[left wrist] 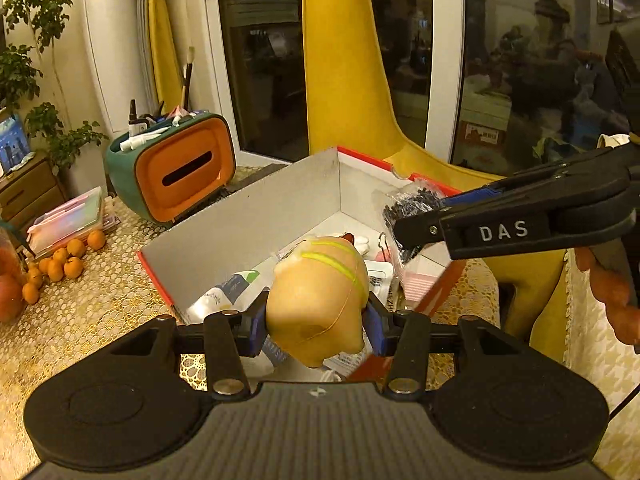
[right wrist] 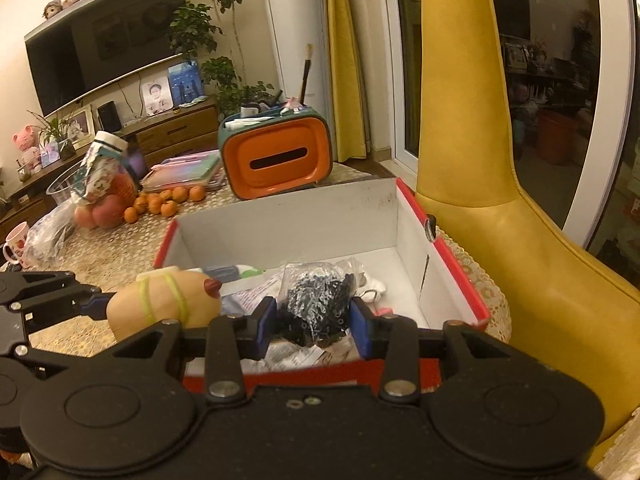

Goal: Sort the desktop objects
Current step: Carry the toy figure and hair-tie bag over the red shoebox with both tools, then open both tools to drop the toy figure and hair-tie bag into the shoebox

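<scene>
My left gripper (left wrist: pixel 316 320) is shut on a tan rubber toy (left wrist: pixel 316 300) with yellow-green bands, held over the near edge of the red-rimmed white box (left wrist: pixel 248 216). The toy also shows in the right wrist view (right wrist: pixel 164 304). My right gripper (right wrist: pixel 314 326) is shut on a clear bag of small black parts (right wrist: pixel 316 304), above the box (right wrist: pixel 288 216). In the left wrist view the right gripper (left wrist: pixel 404 228) comes in from the right with the bag (left wrist: pixel 408 204). Several small items lie inside the box.
An orange and green tissue-box organiser (left wrist: pixel 176 168) with pens stands behind the box. Small oranges (left wrist: pixel 64 260) and a pink case (left wrist: pixel 68 218) lie to the left. A yellow chair (right wrist: pixel 520 240) stands at the right. A bag of fruit (right wrist: pixel 100 192) sits far left.
</scene>
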`<state>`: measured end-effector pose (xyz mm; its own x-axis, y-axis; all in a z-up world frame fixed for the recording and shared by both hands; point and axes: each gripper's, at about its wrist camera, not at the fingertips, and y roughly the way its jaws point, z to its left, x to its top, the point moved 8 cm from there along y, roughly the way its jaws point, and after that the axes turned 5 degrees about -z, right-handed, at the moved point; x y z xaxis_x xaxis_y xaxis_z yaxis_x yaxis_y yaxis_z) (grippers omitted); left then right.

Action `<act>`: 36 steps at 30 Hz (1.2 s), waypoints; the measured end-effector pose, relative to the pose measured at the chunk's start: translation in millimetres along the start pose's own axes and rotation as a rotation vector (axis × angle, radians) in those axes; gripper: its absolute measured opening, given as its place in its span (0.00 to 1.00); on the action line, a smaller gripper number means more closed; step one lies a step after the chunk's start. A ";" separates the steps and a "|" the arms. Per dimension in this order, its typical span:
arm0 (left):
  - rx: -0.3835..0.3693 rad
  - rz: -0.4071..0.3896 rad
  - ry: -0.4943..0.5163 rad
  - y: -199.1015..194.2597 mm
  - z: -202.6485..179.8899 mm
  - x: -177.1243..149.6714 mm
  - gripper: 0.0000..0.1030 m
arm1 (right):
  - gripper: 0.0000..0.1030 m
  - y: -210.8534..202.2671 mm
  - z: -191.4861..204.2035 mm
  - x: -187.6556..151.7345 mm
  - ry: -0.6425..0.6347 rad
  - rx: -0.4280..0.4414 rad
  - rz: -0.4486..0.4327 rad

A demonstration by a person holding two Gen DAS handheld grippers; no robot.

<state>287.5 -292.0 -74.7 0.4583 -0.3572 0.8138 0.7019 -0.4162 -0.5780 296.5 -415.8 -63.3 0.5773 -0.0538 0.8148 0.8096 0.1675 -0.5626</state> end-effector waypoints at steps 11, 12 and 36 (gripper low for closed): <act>-0.032 0.104 -0.021 48.3 10.5 3.4 0.45 | 0.37 60.9 -13.0 14.8 -0.011 -0.036 0.049; -0.032 0.114 -0.019 52.0 11.7 2.7 0.45 | 0.37 67.4 -15.3 15.0 -0.007 -0.038 0.059; -0.082 0.244 -0.050 91.6 17.9 -20.7 0.45 | 0.38 139.5 -29.6 4.0 0.034 -0.072 0.274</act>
<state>352.0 -307.7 -143.4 0.6363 -0.4148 0.6505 0.5215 -0.3901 -0.7589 414.9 -421.7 -142.6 0.7781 -0.0494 0.6261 0.6273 0.1098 -0.7710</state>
